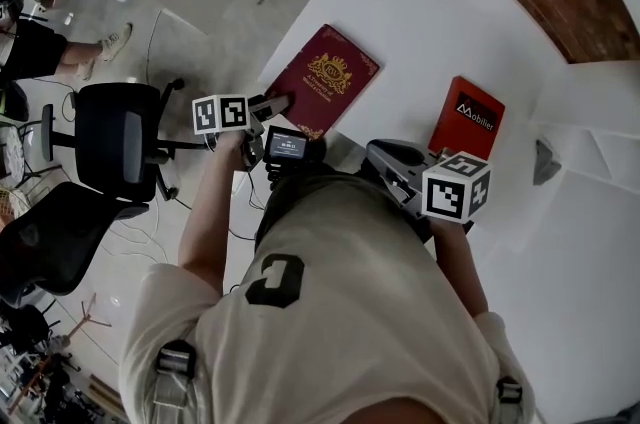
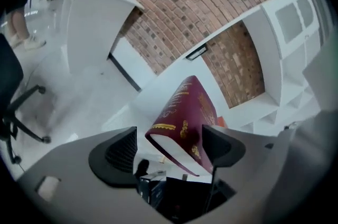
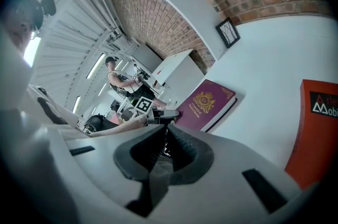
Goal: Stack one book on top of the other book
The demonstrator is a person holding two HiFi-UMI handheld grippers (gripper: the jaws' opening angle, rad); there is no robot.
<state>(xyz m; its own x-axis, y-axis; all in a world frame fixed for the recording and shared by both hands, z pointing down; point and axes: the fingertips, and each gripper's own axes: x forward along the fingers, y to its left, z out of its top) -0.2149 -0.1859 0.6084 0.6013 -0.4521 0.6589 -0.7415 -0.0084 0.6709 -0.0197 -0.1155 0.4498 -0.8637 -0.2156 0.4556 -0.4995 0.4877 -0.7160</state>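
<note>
The smooth white desk bore a maroon gold-crested hardcover book near its left edge and, well apart, an orange-red book.

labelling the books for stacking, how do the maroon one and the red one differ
The maroon book bears a gold crest; the red book has a black label. The left gripper has open jaws astride the maroon book's corner; nothing grips the red book. Both lie closed on the white table.

I see a beige T-shirt with a dark C-shaped badge and buckled shoulder straps. The left gripper and right gripper are grey with black ribbed pads, each bearing a black-and-white marker cube.
</note>
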